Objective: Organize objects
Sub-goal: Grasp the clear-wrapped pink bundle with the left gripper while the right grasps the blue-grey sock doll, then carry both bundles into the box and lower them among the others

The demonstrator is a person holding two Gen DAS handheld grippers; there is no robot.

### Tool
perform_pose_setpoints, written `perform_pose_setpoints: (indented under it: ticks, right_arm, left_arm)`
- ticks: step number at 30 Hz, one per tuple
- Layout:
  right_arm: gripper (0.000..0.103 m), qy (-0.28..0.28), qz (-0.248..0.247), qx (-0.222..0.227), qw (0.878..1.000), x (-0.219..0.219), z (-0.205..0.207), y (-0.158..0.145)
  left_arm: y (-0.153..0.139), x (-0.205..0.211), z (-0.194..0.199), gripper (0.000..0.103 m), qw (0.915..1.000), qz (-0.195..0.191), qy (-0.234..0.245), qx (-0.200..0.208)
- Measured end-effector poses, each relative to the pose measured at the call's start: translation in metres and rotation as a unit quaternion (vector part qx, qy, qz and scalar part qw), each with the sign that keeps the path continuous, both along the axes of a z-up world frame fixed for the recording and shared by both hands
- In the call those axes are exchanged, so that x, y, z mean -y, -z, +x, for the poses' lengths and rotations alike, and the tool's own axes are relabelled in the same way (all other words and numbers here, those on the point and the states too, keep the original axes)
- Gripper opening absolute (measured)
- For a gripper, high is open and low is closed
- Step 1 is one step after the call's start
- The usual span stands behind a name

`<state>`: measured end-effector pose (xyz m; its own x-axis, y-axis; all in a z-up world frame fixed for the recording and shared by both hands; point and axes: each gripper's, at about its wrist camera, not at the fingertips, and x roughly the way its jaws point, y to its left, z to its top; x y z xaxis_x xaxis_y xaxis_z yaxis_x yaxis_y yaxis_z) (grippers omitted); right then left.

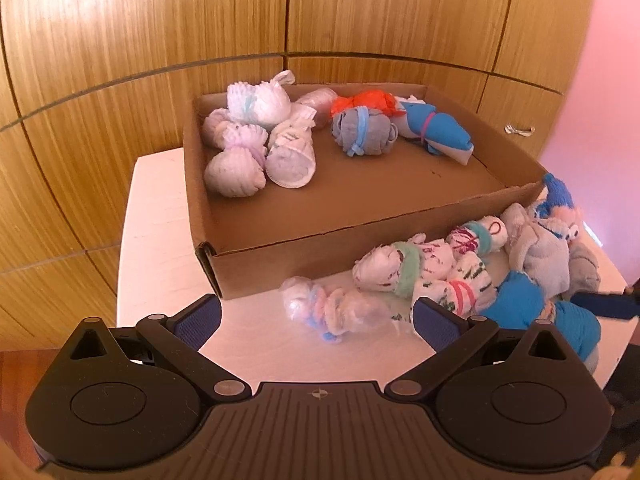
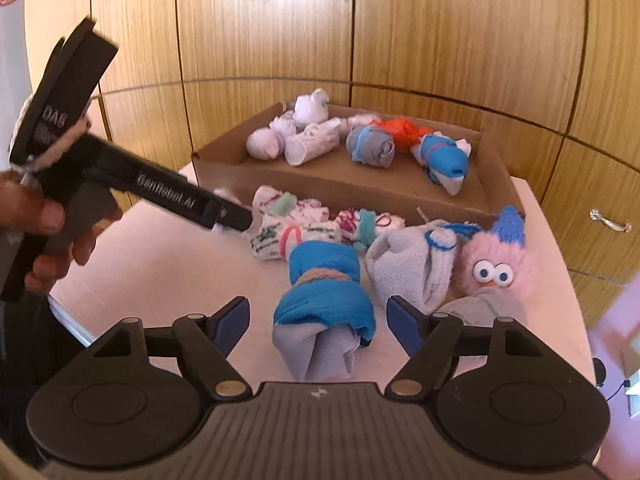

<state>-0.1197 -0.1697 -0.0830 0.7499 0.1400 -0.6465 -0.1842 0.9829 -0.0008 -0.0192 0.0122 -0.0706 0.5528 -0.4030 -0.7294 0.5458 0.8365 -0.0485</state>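
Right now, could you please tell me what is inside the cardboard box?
The cardboard box holds white sock bundles, one grey, one orange, one blue. Anything beneath them is hidden.

The cardboard box [image 1: 256, 240] was brown. At its far left lay white sock bundles [image 1: 236, 168]; at its far right lay an orange bundle [image 1: 368, 102] and a grey, blue-banded one [image 1: 362, 132]. On the white table [image 1: 160, 240], the near bundle [image 2: 324, 300] was blue and grey.
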Motion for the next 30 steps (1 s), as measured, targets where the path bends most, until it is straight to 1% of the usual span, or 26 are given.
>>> perform_pose_setpoints:
  ticks: [3,5,7,8,10,11,12,13,17,22,30]
  right_arm:
    - [0.066,0.000,0.003,-0.004,1.000,0.001,0.001,0.005]
    - [0.062,-0.001,0.010,-0.008,1.000,0.001,0.003,0.008]
    - [0.059,0.000,0.012,-0.009,1.000,0.002,0.003,0.009]
    - [0.056,0.000,0.013,-0.009,1.000,0.002,0.003,0.010]
    - [0.050,-0.001,0.016,-0.008,1.000,0.002,0.002,0.011]
    - [0.049,-0.001,0.018,-0.008,1.000,0.002,0.002,0.012]
    - [0.049,-0.001,0.019,-0.006,1.000,0.002,0.001,0.012]
    - [0.048,-0.001,0.019,-0.004,1.000,0.002,0.000,0.012]
    - [0.045,-0.005,0.027,-0.002,1.000,0.002,0.000,0.011]
    - [0.044,-0.007,0.035,0.001,0.999,0.004,-0.004,0.007]
    - [0.044,-0.008,0.051,0.022,0.998,0.012,-0.015,-0.019]
  left_arm:
    - [0.004,0.000,0.006,0.101,1.0000,-0.005,-0.006,-0.005]
    - [0.007,-0.001,0.009,0.096,0.9999,-0.009,-0.005,-0.009]
    - [0.010,-0.003,0.011,0.086,0.9997,-0.016,0.001,-0.018]
    - [0.010,-0.004,0.010,0.086,0.9997,-0.020,0.002,-0.015]
    - [0.010,-0.006,0.010,0.078,0.9995,-0.026,0.008,-0.013]
    - [0.010,-0.006,0.009,0.075,0.9995,-0.029,0.010,-0.012]
    - [0.010,-0.006,0.008,0.069,0.9994,-0.031,0.012,-0.012]
    - [0.009,-0.006,0.007,0.068,0.9993,-0.032,0.014,-0.012]
    - [0.008,-0.009,0.003,0.066,0.9990,-0.041,0.012,-0.015]
    - [0.001,-0.013,-0.004,0.066,0.9989,-0.042,0.019,-0.008]
    - [-0.025,-0.019,-0.014,0.066,0.9988,-0.032,0.032,0.021]
